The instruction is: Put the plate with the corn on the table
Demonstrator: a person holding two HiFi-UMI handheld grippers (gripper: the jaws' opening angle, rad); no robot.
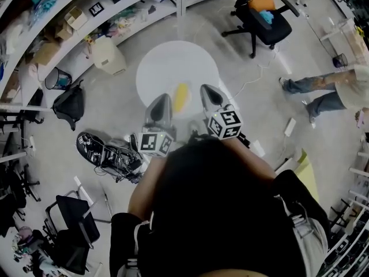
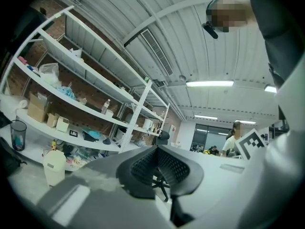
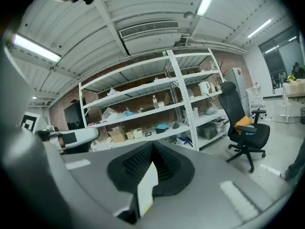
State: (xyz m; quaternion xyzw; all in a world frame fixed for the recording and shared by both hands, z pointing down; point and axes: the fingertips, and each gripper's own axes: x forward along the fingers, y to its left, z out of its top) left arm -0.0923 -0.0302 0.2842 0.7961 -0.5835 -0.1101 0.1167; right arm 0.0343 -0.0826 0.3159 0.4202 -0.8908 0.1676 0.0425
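A yellow corn cob (image 1: 181,97) lies on a pale plate that hangs over the near edge of the round white table (image 1: 173,62). In the head view the plate's outline is hard to tell from the table top. My right gripper (image 1: 209,91) is shut on the plate's right rim. The right gripper view shows the white plate (image 3: 146,185) edge-on between the pads, with a bit of yellow low down. My left gripper (image 1: 163,100) sits just left of the corn. Its jaws look shut in the left gripper view, and the left gripper (image 2: 159,149) shows no plate between them.
White shelving (image 1: 86,22) with boxes curves along the far left. On the floor beside it stand a white bin (image 1: 108,55), a wire basket (image 1: 57,78) and a black bag (image 1: 69,105). A black office chair (image 1: 262,16) is far right, a standing person (image 1: 328,88) at right.
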